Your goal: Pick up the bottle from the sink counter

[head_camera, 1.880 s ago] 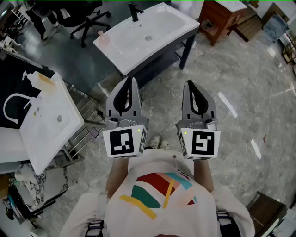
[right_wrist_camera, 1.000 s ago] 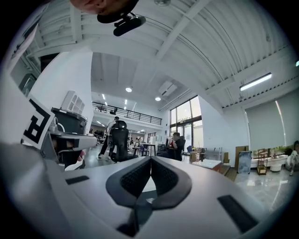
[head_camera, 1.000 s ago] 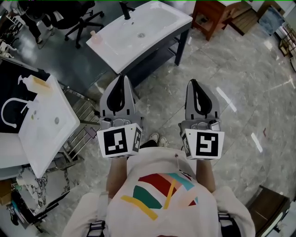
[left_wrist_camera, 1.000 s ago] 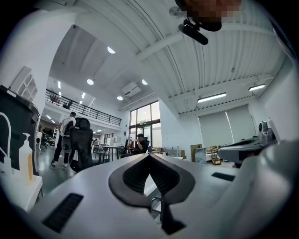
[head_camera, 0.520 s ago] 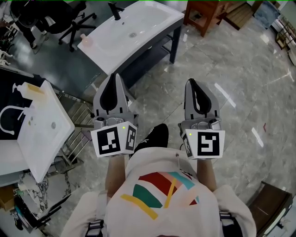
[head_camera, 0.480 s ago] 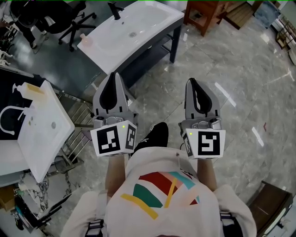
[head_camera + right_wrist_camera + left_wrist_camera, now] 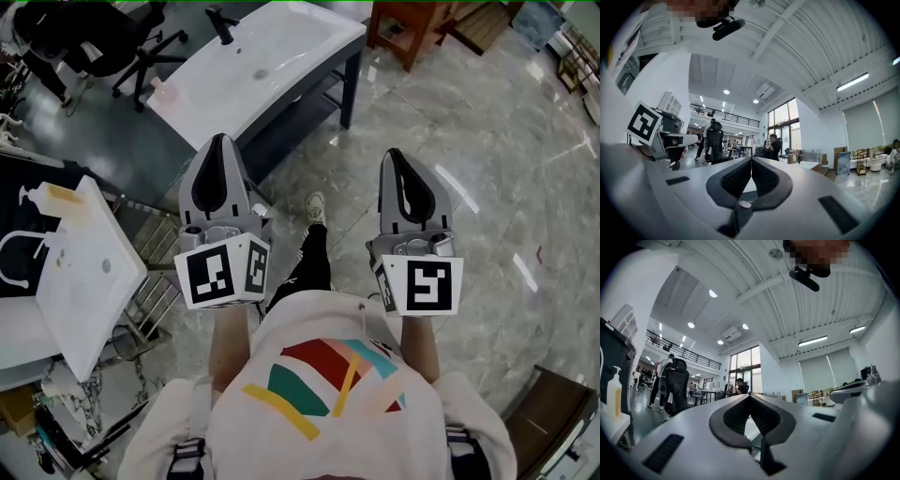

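A small pale pink bottle (image 7: 166, 91) stands at the left end of the long white sink counter (image 7: 281, 70), far ahead of me. A pump bottle (image 7: 37, 195) sits on a second white basin (image 7: 80, 272) at my left; the left gripper view shows that pump bottle (image 7: 615, 392) too. My left gripper (image 7: 217, 141) and right gripper (image 7: 392, 155) are held side by side over the floor, both shut and empty. In their own views the left gripper (image 7: 750, 395) and the right gripper (image 7: 751, 159) have their pads pressed together.
A black faucet (image 7: 221, 25) stands on the long counter. A black office chair (image 7: 103, 37) is behind it, a wooden cabinet (image 7: 412, 23) at the back right. A metal rack (image 7: 155, 272) sits beside the left basin. My leg and shoe (image 7: 314, 206) step onto marble floor.
The view has slid so both sinks sit further left and higher. My leg has stepped forward between the grippers. The left gripper has drifted slightly left; both stay shut.
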The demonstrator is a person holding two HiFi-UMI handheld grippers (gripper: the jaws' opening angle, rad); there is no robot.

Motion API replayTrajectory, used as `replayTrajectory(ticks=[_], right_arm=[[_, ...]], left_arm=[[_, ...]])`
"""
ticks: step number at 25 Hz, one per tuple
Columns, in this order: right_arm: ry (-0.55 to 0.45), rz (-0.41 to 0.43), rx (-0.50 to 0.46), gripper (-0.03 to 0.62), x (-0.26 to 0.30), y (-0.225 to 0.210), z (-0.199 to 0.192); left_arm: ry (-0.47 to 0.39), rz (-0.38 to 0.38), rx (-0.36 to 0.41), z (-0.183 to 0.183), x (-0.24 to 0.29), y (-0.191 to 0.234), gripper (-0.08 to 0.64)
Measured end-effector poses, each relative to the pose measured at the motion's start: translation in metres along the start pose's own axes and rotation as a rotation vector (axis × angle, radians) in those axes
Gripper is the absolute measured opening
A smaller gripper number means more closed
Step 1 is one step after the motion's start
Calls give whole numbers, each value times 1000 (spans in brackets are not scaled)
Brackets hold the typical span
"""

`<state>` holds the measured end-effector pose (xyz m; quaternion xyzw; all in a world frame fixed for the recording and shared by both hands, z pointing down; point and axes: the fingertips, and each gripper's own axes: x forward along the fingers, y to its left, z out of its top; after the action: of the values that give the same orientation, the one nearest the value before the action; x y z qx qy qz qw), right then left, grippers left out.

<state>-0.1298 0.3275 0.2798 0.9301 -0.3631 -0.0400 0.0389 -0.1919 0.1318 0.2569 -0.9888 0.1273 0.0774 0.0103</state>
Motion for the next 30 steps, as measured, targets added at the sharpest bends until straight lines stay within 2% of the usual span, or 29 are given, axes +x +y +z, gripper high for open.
replayTrajectory(ticks=[7, 16, 22, 30], right_arm=[[-5, -15, 4, 14, 31, -15, -1], [23, 9, 9, 14, 89, -24, -13], [8, 10, 19, 14, 159, -43, -4], [24, 36, -8, 14, 270, -58, 2]], left_arm=[[-20, -8, 4, 2, 38, 5, 18], [-1, -25, -8, -18, 94, 11, 18], [-23, -33, -5, -13, 163, 29, 18], [-19, -23, -51, -24, 261, 67, 18]])
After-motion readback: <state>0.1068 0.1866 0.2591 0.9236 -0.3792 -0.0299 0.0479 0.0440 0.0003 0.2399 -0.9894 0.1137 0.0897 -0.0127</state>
